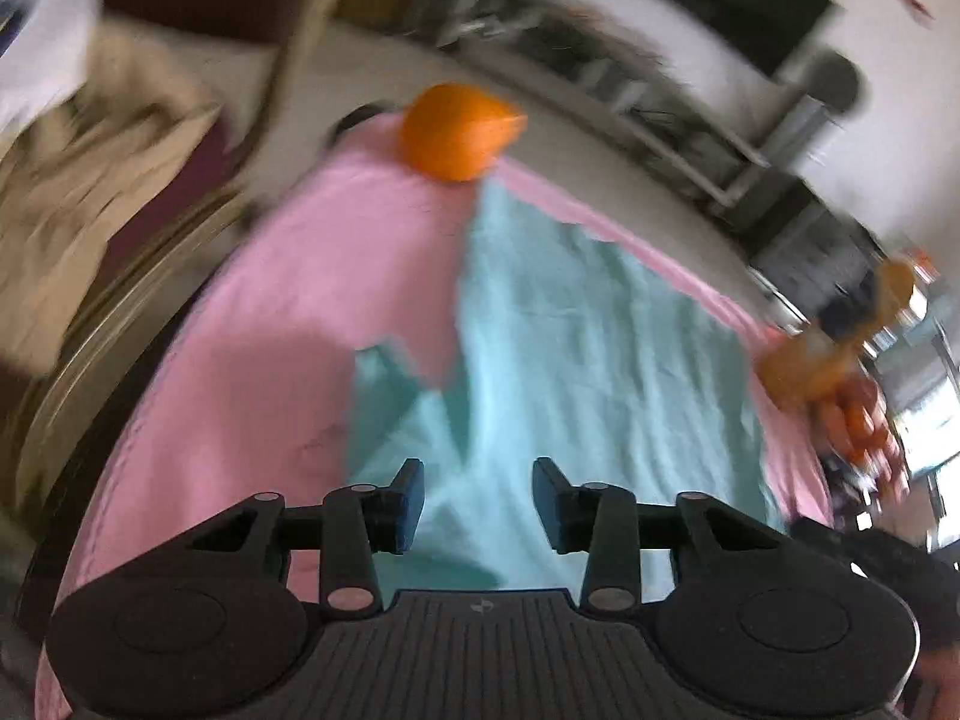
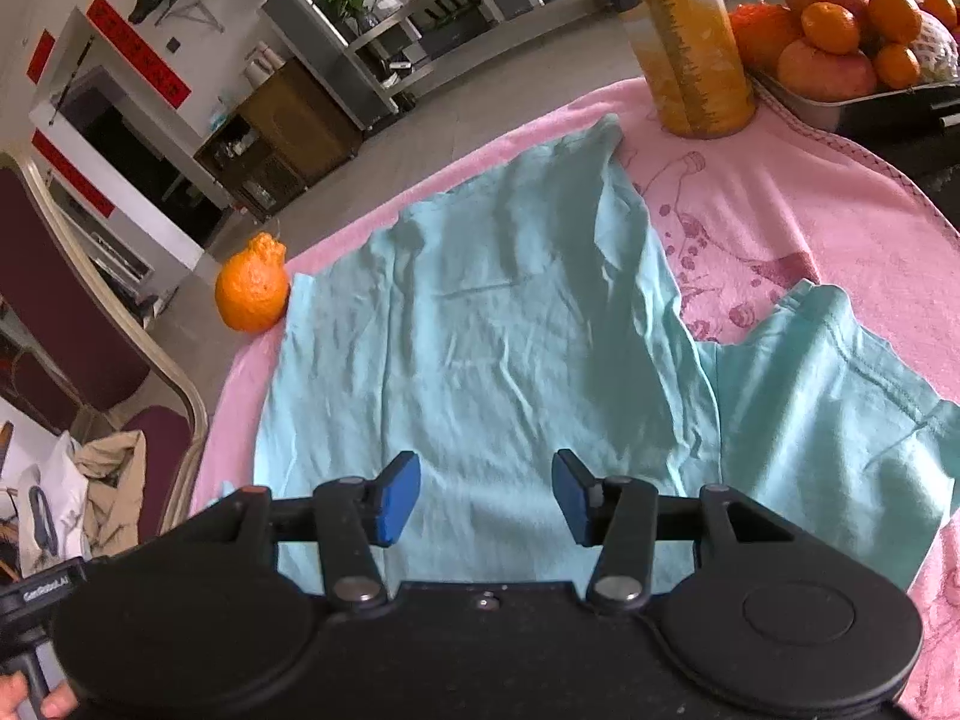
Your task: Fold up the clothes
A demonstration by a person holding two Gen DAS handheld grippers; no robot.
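Observation:
A light teal T-shirt (image 2: 480, 324) lies spread on a pink towel (image 2: 780, 228) that covers the table. Its right sleeve (image 2: 840, 408) sticks out to the right, and a long fold runs up its right side. My right gripper (image 2: 486, 495) hovers over the shirt's near part, jaws apart, nothing between the blue pads. The left wrist view is motion-blurred. There the same shirt (image 1: 600, 348) shows with its left sleeve (image 1: 408, 396) folded inward over the body. My left gripper (image 1: 478, 504) stands open above the near hem, empty.
An orange (image 2: 252, 291) rests at the towel's far left corner, also the orange (image 1: 456, 132). A tall bottle of orange drink (image 2: 690, 42) and a metal tray of fruit (image 2: 852, 102) stand at the far right. A chair with beige clothes (image 2: 114, 480) is at the left.

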